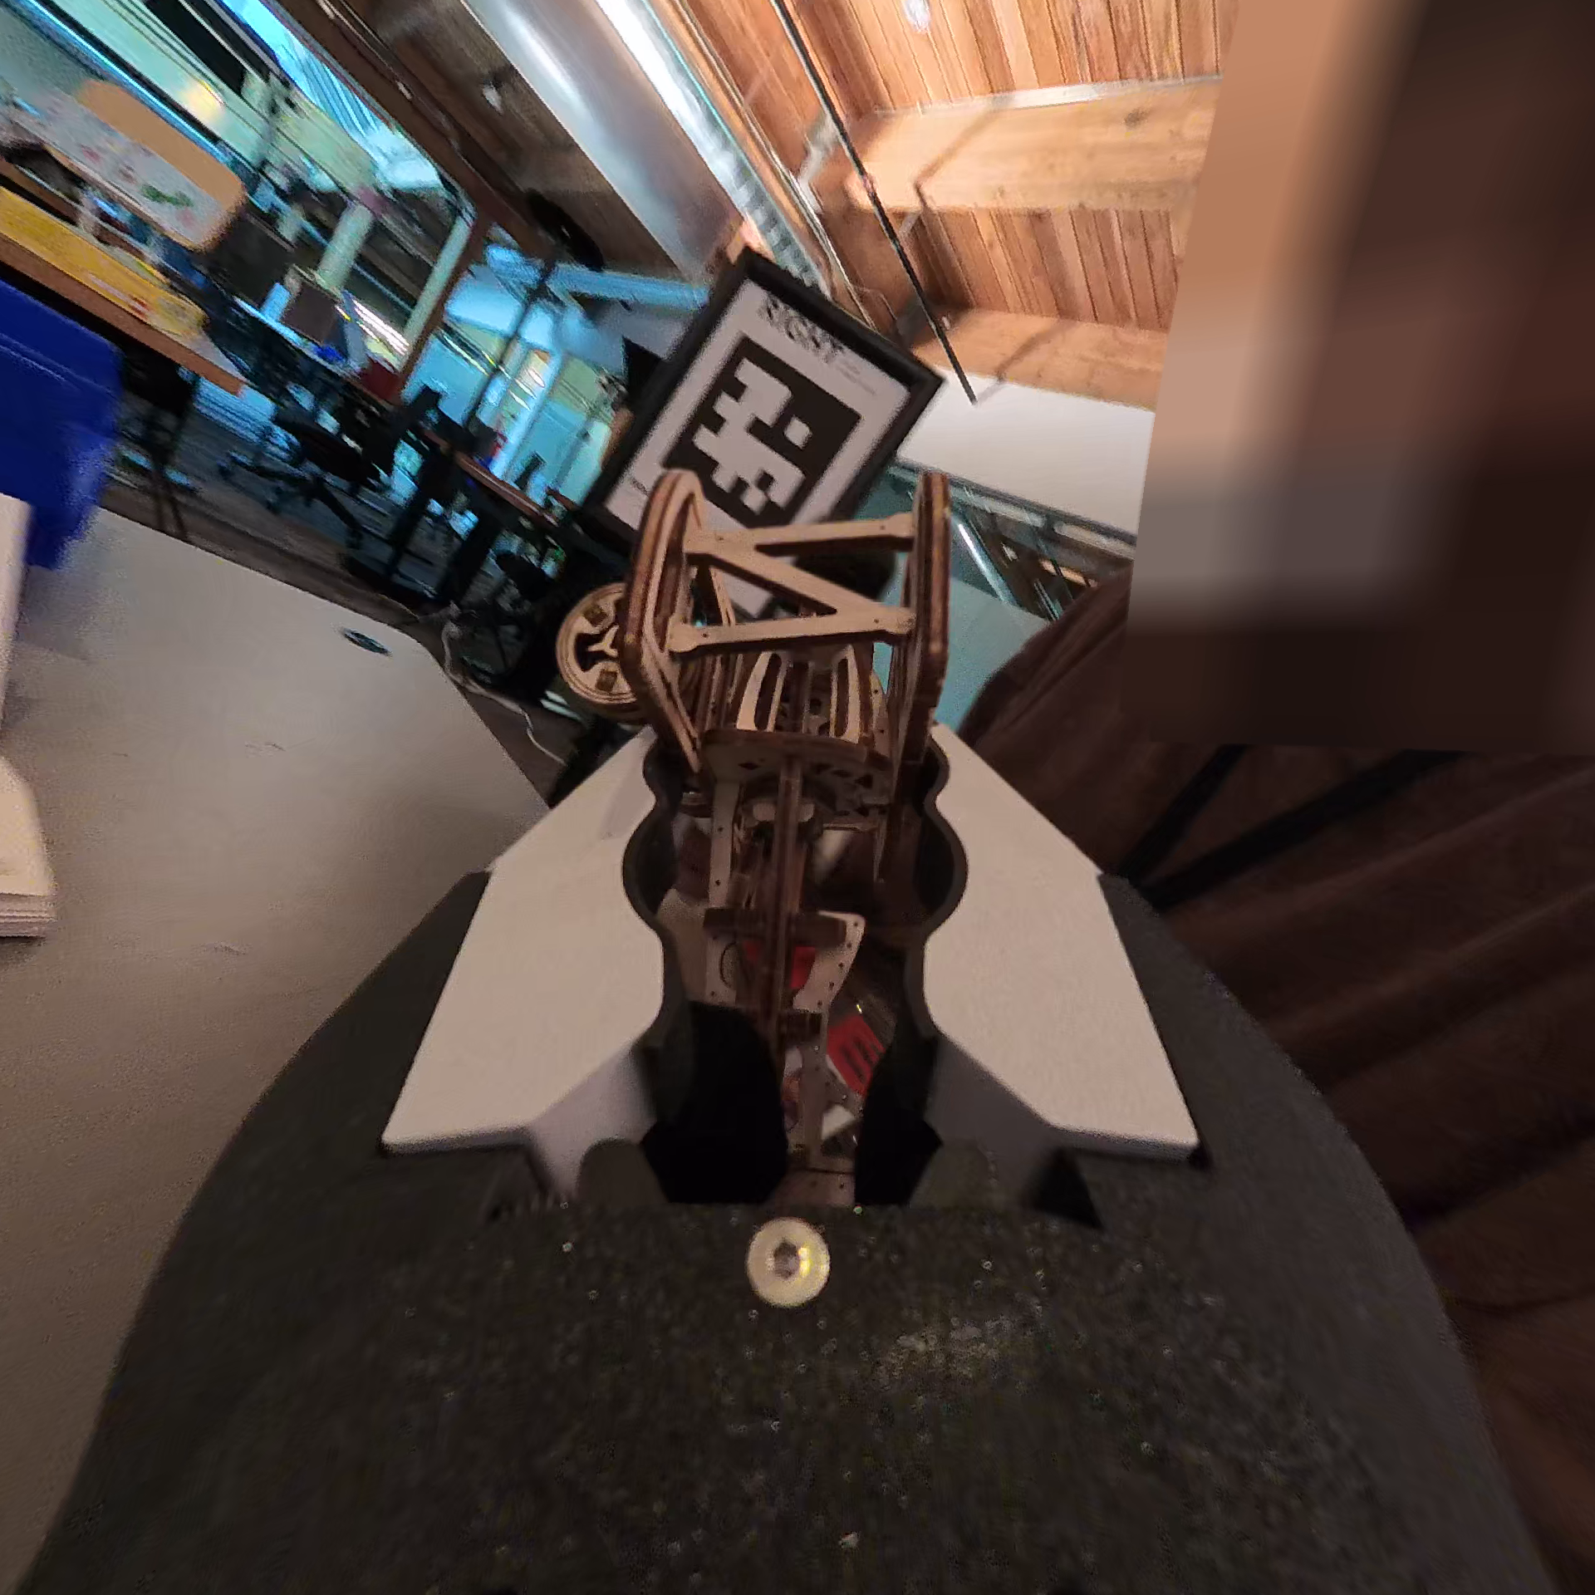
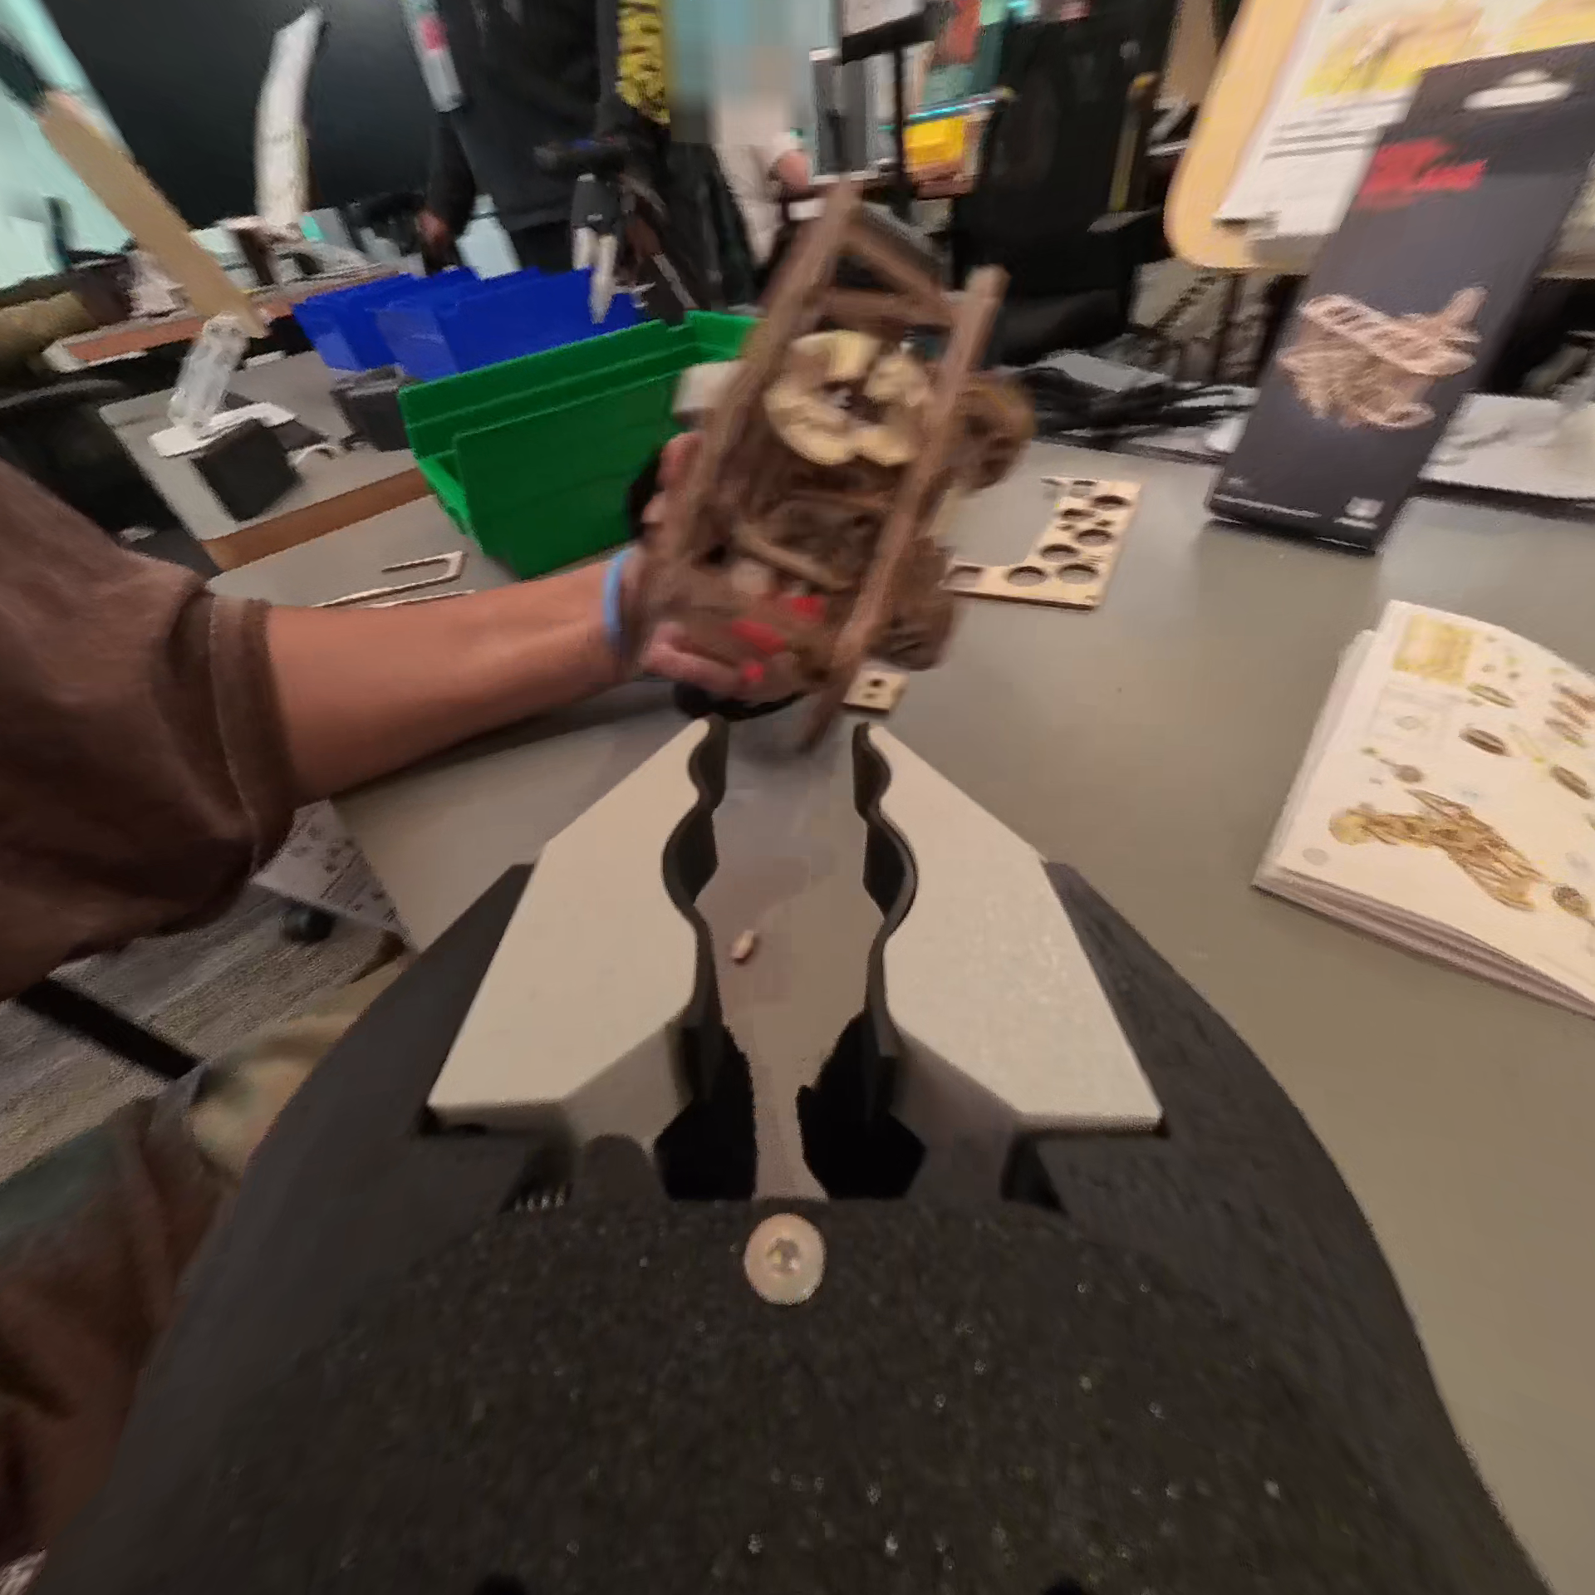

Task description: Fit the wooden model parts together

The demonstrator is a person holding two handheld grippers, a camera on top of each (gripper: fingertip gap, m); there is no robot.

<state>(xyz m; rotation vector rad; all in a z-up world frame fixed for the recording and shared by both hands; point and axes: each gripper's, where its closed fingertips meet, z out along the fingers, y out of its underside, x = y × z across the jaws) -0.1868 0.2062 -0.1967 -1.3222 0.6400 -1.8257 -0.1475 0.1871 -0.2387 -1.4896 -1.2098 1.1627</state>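
Note:
My left gripper (image 1: 790, 764) is shut on the wooden model (image 1: 777, 656), a part-built frame with curved side ribs, cross struts and a small wheel (image 1: 595, 660). It holds the model in the air, tilted. In the right wrist view the same model (image 2: 829, 483) is blurred and held up just beyond my right gripper (image 2: 785, 742). The right gripper is open and empty, its tips close under the model. A small loose wooden piece (image 2: 742, 945) lies on the grey table (image 2: 1122, 690) between its fingers (image 2: 604, 906).
A person's arm in a brown sleeve (image 2: 129, 716) reaches in from the left. A green bin (image 2: 535, 457), blue bins (image 2: 466, 324), a punched wooden sheet (image 2: 1049, 544), an open instruction booklet (image 2: 1450, 803) and a black kit box (image 2: 1381, 345) sit around. A framed marker sign (image 1: 777, 414) stands behind. One gripper's finger ends stand about 6 centimeters off the other's.

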